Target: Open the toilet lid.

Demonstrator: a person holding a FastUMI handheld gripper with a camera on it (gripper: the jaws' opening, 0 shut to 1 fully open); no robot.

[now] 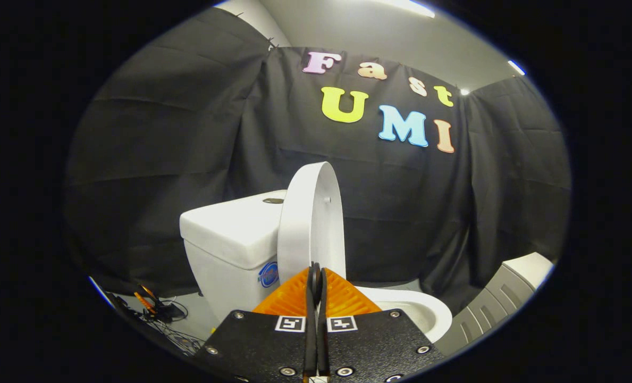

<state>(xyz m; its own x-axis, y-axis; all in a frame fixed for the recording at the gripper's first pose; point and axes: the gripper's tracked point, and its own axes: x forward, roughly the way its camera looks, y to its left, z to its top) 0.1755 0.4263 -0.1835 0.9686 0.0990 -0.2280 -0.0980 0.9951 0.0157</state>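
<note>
From my feed, the gripper has its two fingers pressed together, tip against tip, with nothing pinched between them. They point up and forward at the lid, whose lower edge sits just ahead of the fingertips; I cannot tell whether the tips touch it.

The lid is raised and stands close to upright, seen nearly edge-on, its rim curving up in front of the tank. I see a small peg near the top of its inner face. The lid seems to lean back toward the tank, but I cannot tell if it rests against it.

The tank is white and boxy, to the left of the lid and behind it, with a round flush button on top and a blue sticker on its front, low down beside the lid.

Right of the fingers and beyond them, the bowl lies uncovered, its white rim curving round to the right. I cannot make out whether a seat lies on it.

On the floor left of the tank I see a tangle of cables, some of them orange. Off to the right, past the bowl, stands a grey ribbed cabinet with a white top. Black cloth hangs behind everything.
</note>
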